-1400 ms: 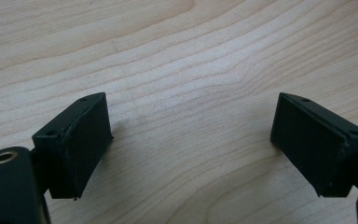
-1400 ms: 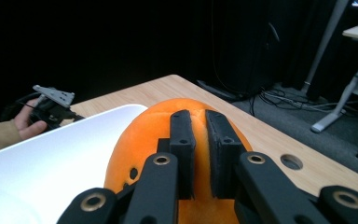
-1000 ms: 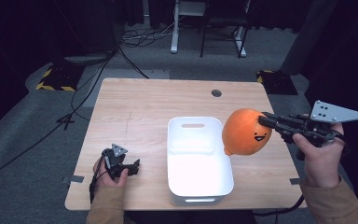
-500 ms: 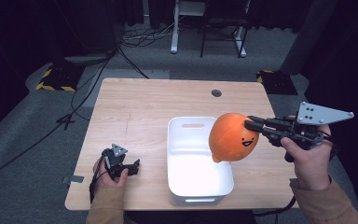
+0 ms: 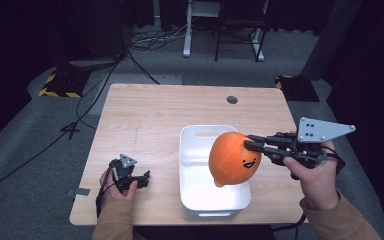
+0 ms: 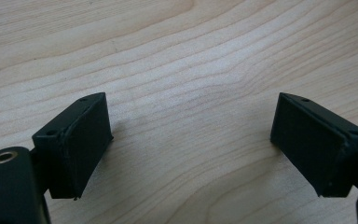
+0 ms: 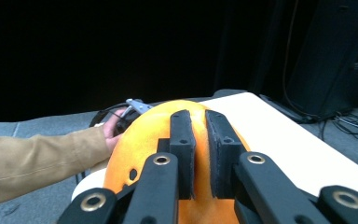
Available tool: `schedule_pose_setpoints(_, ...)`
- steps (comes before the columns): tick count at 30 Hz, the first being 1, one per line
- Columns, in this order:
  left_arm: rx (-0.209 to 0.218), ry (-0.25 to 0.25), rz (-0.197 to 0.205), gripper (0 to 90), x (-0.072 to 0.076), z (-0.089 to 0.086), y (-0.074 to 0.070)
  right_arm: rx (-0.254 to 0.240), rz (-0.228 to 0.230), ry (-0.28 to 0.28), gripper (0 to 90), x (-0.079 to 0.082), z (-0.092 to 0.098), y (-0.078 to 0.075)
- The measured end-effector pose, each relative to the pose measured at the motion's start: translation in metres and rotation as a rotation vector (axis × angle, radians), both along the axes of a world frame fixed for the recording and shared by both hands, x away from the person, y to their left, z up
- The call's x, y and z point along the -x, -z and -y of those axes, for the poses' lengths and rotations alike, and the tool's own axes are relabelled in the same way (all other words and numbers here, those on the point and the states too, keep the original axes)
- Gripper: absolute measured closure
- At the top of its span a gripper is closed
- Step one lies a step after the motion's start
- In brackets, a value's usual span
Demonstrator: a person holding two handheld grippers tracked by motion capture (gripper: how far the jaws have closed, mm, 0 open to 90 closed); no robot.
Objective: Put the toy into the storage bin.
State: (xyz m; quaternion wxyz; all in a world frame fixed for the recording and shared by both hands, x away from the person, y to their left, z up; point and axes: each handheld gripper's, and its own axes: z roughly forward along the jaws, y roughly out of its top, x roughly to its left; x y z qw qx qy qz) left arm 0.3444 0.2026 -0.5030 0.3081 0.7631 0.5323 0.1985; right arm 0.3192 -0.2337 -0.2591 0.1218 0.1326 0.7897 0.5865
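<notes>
Two grippers are in play at the near edge of the table (image 5: 145,115). Nearest the person, the left gripper (image 5: 142,179) rests low on the wood at the front left corner, held in the left hand (image 5: 116,187); in the left gripper view its two black jaws stand wide apart with bare wood grain between them — open, nothing held.

Right of it, the white bin (image 5: 192,150) sits on the front half of the table, long side running away from the person, its interior bright and bare where visible.

Above the bin's right half hangs the orange plush toy (image 5: 232,159) — round, with a small black face printed on the side turned toward the high camera. The right gripper (image 5: 252,146) comes in level from the right, in the right hand (image 5: 317,172), with its grey three-cornered plate (image 5: 322,131) on top. In the right gripper view the jaws are pinched close together on a fold of the orange fabric (image 7: 168,135), so the toy is gripped and carried clear of the bin floor.

Farther back, the tabletop carries a small dark round grommet (image 5: 232,99). Beyond the table lie grey floor, black cables (image 5: 130,55) and the legs of a stand (image 5: 220,35).
</notes>
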Motion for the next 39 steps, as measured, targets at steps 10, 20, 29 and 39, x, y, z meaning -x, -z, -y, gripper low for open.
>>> schedule_pose_setpoints(10,0.000,0.000,0.000,12.4,0.000,0.000,0.000,0.015,-0.027,-0.058,82.3,0.004,-0.023,0.011)
schedule_pose_setpoints(20,0.000,0.000,0.000,12.4,0.000,0.000,0.000,0.043,-0.048,-0.091,82.2,0.006,-0.046,0.032)
schedule_pose_setpoints(29,0.001,0.001,0.000,12.4,0.000,0.000,0.000,0.066,-0.090,-0.100,82.1,0.006,-0.058,0.057)
schedule_pose_setpoints(39,-0.001,0.000,0.000,12.5,0.000,0.000,0.000,0.101,-0.145,-0.108,82.0,0.006,-0.065,0.083)
